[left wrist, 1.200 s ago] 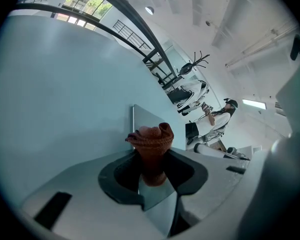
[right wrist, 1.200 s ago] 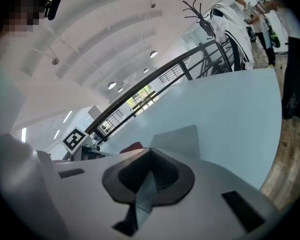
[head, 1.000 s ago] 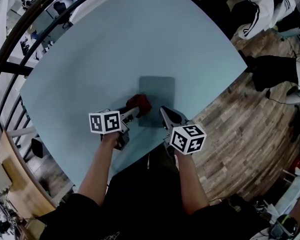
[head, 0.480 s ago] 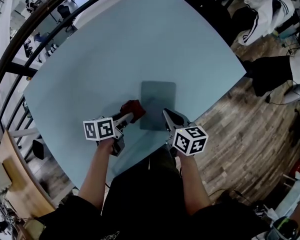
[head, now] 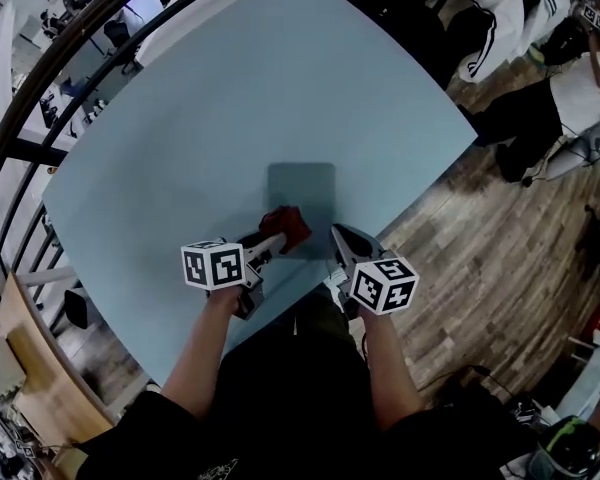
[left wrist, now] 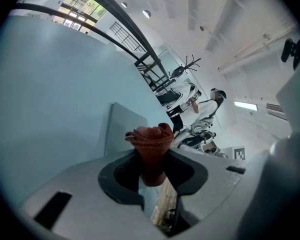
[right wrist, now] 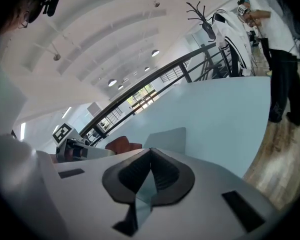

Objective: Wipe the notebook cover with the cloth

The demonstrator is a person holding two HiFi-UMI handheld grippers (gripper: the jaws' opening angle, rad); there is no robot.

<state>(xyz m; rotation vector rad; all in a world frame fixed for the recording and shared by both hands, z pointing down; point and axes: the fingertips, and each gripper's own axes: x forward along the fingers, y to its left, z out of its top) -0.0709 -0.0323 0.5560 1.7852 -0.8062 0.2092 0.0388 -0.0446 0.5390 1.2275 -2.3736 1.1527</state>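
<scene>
A grey-blue notebook (head: 301, 194) lies flat on the light blue table (head: 180, 138). My left gripper (head: 276, 238) is shut on a bunched red cloth (head: 285, 225), which sits at the notebook's near left corner. In the left gripper view the cloth (left wrist: 151, 146) stands up between the jaws, with the notebook (left wrist: 124, 129) just ahead; contact with the cover cannot be told. My right gripper (head: 338, 234) is shut and empty, by the notebook's near right corner. The right gripper view shows the notebook (right wrist: 167, 139) ahead, the cloth (right wrist: 124, 145) to the left.
The table's near edge (head: 280, 303) runs just under both grippers, with wooden floor (head: 460, 268) to the right. A black railing (head: 40, 78) curves along the far left. A person (right wrist: 277, 44) stands beyond the table's far right corner, near clothes (head: 505, 13) on the floor.
The left gripper has carried the cloth from left of the notebook rightward to its near left corner. The right gripper stays shut by the near right corner.
</scene>
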